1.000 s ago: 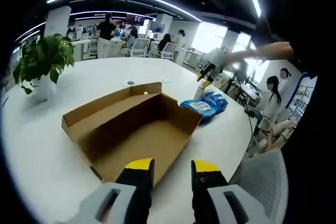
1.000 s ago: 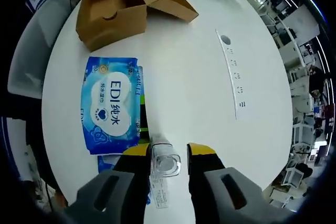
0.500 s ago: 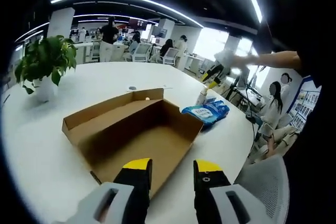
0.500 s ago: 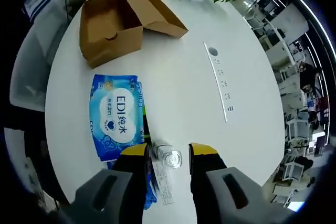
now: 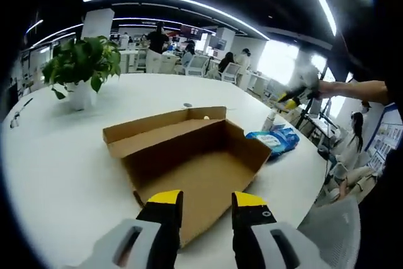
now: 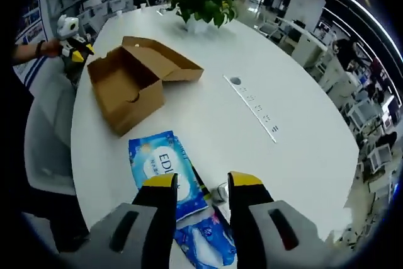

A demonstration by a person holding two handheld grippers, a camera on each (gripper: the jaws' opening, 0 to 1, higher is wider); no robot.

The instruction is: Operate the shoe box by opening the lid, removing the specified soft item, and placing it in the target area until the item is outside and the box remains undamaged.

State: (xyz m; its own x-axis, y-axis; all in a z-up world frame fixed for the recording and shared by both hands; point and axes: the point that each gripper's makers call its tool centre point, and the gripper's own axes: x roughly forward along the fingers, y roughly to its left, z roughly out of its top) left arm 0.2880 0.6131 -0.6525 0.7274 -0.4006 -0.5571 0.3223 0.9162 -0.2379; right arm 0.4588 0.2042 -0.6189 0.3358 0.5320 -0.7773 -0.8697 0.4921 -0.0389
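Note:
The brown cardboard shoe box [image 5: 189, 162] stands open on the white table, its lid [image 5: 154, 129] folded back, and its inside looks bare. My left gripper [image 5: 206, 201] hovers over the box's near edge, open, with nothing between the jaws. A blue wipes pack [image 5: 277, 140] lies on the table past the box's right end. In the right gripper view the box [image 6: 126, 89] sits far off and the wipes pack [image 6: 160, 168] lies just ahead of my right gripper [image 6: 203, 182], which is open and raised above the table. The left gripper [image 6: 72, 39] shows beyond the box.
A small clear bottle [image 6: 221, 191] and a second blue pack [image 6: 208, 237] lie under the right jaws. A potted plant [image 5: 85, 61] stands at the table's far side. A power strip [image 6: 255, 108] runs across the tabletop. Office chairs and people are beyond the table.
The right gripper has lifted and drawn back from the bottle and wipes pack, so both look smaller. The left gripper's camera has swung, showing the box more centred; the box has not moved.

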